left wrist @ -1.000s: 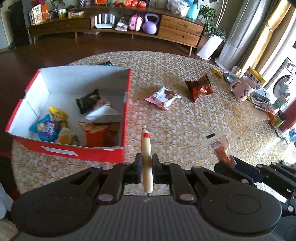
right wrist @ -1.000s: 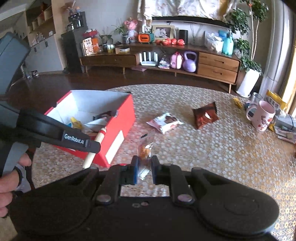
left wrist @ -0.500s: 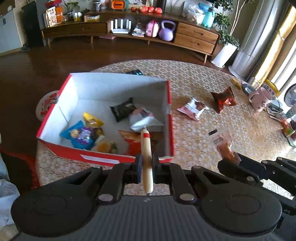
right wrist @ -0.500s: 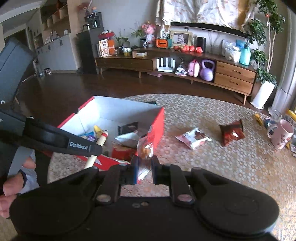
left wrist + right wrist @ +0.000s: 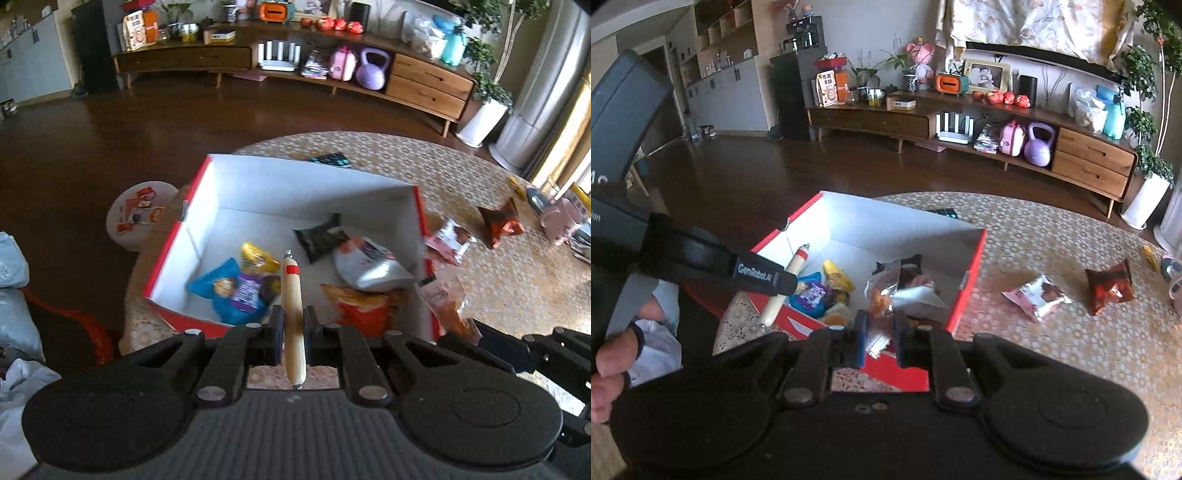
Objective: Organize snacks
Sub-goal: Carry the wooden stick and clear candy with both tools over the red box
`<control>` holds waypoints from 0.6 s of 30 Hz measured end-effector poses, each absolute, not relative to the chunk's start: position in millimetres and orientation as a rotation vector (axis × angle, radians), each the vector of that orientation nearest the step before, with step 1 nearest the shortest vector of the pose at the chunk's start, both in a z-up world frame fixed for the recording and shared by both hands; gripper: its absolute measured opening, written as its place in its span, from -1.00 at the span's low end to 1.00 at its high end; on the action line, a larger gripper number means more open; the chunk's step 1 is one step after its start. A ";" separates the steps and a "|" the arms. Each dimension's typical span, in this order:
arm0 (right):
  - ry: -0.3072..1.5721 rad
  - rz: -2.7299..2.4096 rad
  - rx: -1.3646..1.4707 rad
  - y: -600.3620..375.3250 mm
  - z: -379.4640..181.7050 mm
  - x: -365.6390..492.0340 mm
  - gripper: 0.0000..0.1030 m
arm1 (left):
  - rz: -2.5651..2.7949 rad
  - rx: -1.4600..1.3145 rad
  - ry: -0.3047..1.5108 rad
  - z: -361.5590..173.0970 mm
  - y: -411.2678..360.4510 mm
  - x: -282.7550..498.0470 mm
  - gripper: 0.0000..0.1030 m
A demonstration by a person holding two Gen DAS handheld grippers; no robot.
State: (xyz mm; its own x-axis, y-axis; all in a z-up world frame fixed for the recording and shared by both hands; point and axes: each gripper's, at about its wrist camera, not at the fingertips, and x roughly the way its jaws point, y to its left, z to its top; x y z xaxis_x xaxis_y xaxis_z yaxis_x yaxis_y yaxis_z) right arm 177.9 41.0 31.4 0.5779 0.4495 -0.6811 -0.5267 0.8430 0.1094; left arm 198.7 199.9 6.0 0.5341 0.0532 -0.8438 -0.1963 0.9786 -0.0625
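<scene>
Left tongs (image 5: 292, 334) pinch a smooth, tube-shaped sausage (image 5: 291, 295) at centre frame, over the red cardboard box (image 5: 421, 218). Right tongs (image 5: 878, 338) clamp a crinkly clear packet (image 5: 882, 291) above the box's white interior, on the patterned round tabletop (image 5: 1052, 350).

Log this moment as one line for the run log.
left gripper: shut on sausage stick | right gripper: shut on clear snack packet | both over red box | loose on table: two packets

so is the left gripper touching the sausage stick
Touching. The left wrist view shows the left gripper shut on the sausage stick, both pads pressed against its sides.
</scene>
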 end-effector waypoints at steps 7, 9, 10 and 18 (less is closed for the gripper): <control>0.777 0.577 -0.114 63.7 20.9 190.4 -0.76 | 0.183 -0.149 1.010 -4.4 226.7 216.4 -0.79; 0.782 0.571 -0.114 69.3 16.3 196.5 -0.76 | 0.195 -0.143 1.006 -7.8 233.8 223.0 -0.79; 0.787 0.568 -0.111 71.2 13.6 199.8 -0.76 | 0.195 -0.138 1.005 -9.6 236.4 226.1 -0.79; 0.831 0.544 -0.094 83.0 -11.7 229.6 -0.76 | 0.239 -0.118 1.032 -35.4 256.3 256.9 -0.79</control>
State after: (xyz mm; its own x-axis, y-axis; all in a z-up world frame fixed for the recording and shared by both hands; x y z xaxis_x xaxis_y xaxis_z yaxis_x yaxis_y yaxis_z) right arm 229.6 83.0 -11.7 0.5461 0.4220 -0.7237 -0.4942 0.8598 0.1284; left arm 256.9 256.3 -35.4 0.4904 0.1407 -0.8601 -0.2517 0.9677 0.0148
